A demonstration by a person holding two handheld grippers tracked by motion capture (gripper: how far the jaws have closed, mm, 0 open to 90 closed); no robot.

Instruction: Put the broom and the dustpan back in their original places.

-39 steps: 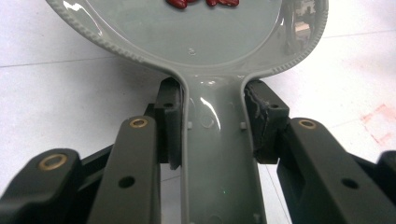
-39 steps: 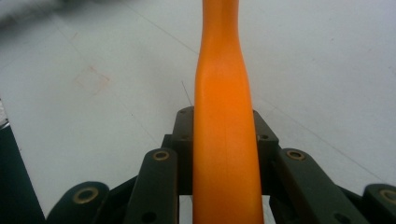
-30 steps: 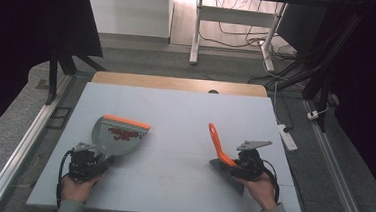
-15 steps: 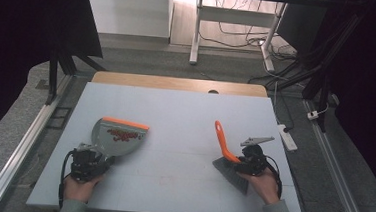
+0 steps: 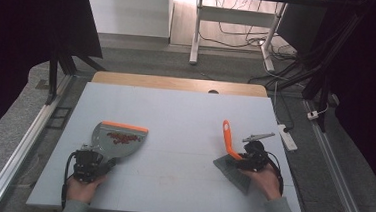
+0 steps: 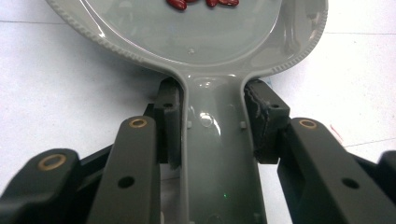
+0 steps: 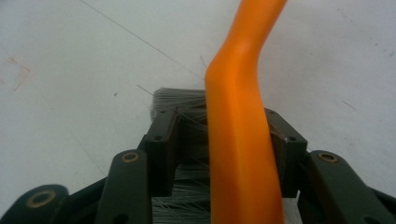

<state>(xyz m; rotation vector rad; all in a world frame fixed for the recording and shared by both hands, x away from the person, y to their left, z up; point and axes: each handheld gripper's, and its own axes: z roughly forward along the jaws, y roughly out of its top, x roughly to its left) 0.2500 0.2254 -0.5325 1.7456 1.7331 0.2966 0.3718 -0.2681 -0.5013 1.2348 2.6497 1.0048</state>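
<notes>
Down at the near edge of the pale surface [image 5: 175,110], a person's two hands each hold a tool. At the left, the left tool [image 5: 87,165] is clamped on the grey handle of a dustpan [image 5: 118,139], which lies flat on the surface with its orange-trimmed lip pointing away from the person. In the left gripper view the two black jaws press against either side of that handle [image 6: 219,154], and the pan's wide grey bowl spreads out above them with a few dark red beans [image 6: 201,3] lying in it; from above the beans [image 5: 123,138] show as a small reddish scatter near the orange lip. At the right, the right tool [image 5: 245,160] grips a hand brush [image 5: 229,141] whose orange handle rises at a tilt, up and away from the person. In the right gripper view the jaws sit on either side of the orange handle [image 7: 240,154], with grey bristles [image 7: 180,100] fanning out behind and beneath it against the surface. From above, a flat grey patch [image 5: 231,171] lies just under the right hand [image 5: 263,179]; it looks like the brush's bristle head, though the view is too coarse to be sure. Dustpan and brush are well apart, with bare surface between them.
</notes>
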